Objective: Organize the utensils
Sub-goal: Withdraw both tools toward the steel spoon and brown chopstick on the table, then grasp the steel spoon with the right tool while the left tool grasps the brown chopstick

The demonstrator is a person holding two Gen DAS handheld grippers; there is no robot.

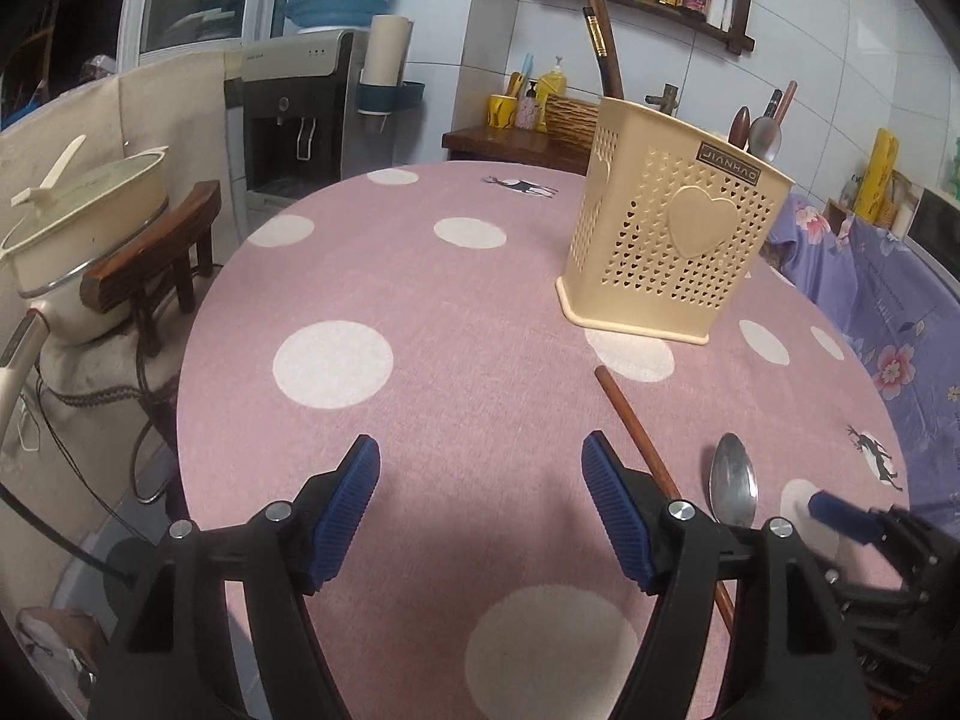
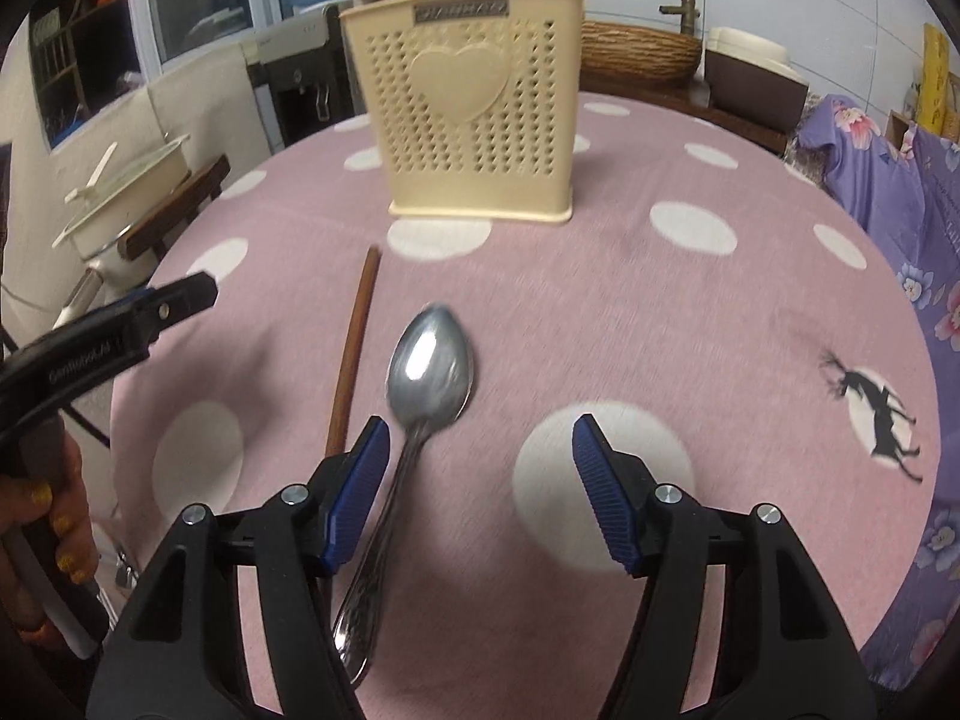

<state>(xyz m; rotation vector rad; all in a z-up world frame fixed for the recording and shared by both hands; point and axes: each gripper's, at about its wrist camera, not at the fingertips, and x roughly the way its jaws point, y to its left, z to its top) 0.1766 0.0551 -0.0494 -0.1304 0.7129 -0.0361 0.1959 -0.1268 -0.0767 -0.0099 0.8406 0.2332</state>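
Observation:
A cream perforated utensil holder (image 1: 672,240) with a heart on its side stands on the pink dotted table; it also shows in the right wrist view (image 2: 474,108). It holds chopsticks and spoons. A brown chopstick (image 1: 636,432) and a steel spoon (image 1: 733,480) lie on the cloth in front of it. My left gripper (image 1: 480,510) is open and empty, left of the chopstick. My right gripper (image 2: 480,492) is open above the table. The spoon (image 2: 429,372) lies by its left finger, its handle running under it. The chopstick (image 2: 354,348) lies further left.
A cream pot (image 1: 84,222) sits on a wooden stool at the left. A water dispenser (image 1: 294,108) stands behind the table. A purple floral cloth (image 2: 888,180) covers things at the right. A woven basket (image 2: 639,51) is behind the holder.

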